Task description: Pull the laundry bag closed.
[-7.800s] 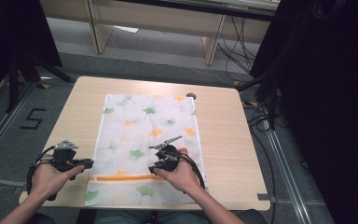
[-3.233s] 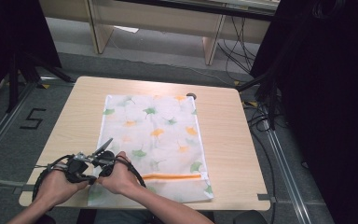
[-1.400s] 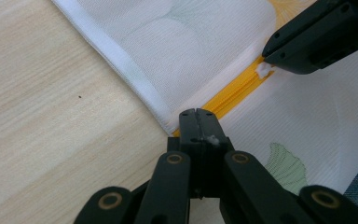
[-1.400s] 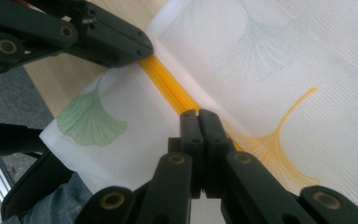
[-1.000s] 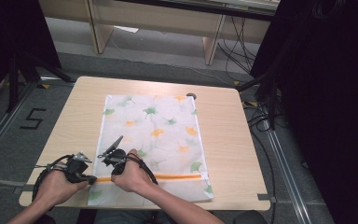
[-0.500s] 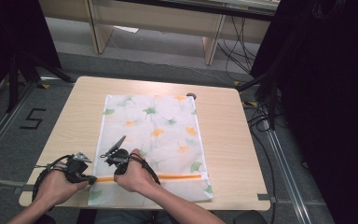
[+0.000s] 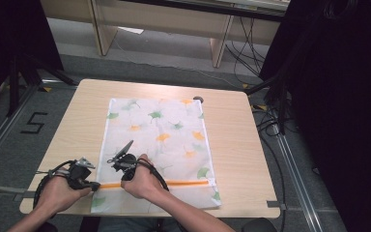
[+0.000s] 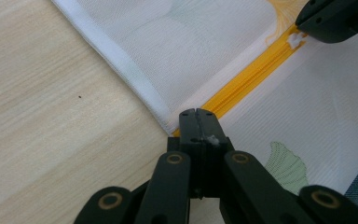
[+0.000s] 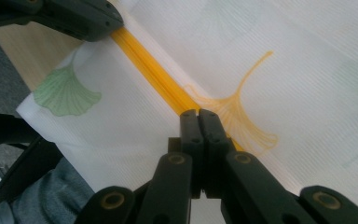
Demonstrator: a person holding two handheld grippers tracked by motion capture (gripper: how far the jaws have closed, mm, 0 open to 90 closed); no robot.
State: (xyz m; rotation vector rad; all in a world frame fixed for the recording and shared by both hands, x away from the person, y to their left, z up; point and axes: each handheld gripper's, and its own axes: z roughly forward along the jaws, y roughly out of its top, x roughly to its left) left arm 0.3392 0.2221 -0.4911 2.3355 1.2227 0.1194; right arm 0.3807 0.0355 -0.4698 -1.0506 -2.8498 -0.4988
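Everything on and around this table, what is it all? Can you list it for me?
Table: one, light wood, centre of the high view.
Mesh bag: one, white with green and orange leaf prints, flat on the table.
Zipper: one, orange-yellow, across the bag's near end.
Cables: several, black, floor beyond the table.
Left gripper: one, black, jaws closed at the zipper's left end.
Right gripper: one, black, jaws closed on the zipper.

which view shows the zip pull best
The left gripper view: the white zip pull sits in plain sight on the orange zip, just under the right hand-held gripper. In the right gripper view its own shut jaws cover that spot. In the high view the pull is too small to tell.
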